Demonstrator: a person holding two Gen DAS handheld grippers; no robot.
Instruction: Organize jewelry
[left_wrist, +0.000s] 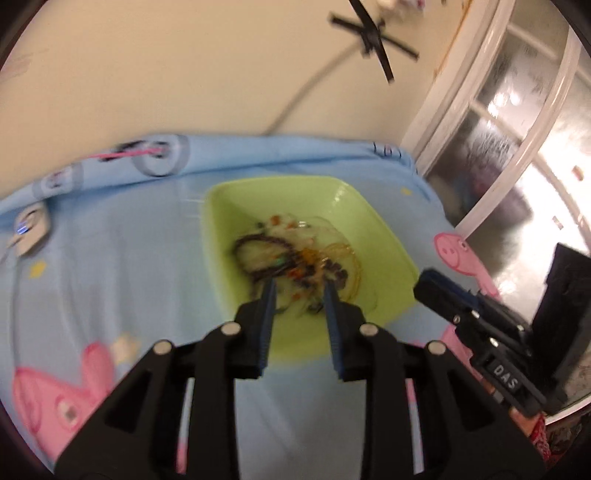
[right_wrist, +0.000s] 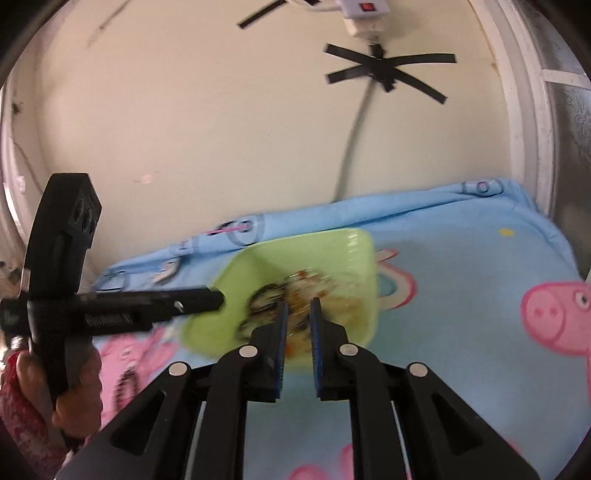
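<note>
Here, your left gripper (left_wrist: 300, 286) hangs part-open and empty above tangled jewelry (left_wrist: 295, 264) in the green tray (left_wrist: 384, 236); your right gripper (right_wrist: 298, 306) shows a narrow empty gap. Blue cartoon-pig cloth (right_wrist: 461, 295) lies clear around the tray to the wall (right_wrist: 221, 129). "DAS" marks the right gripper.
</note>
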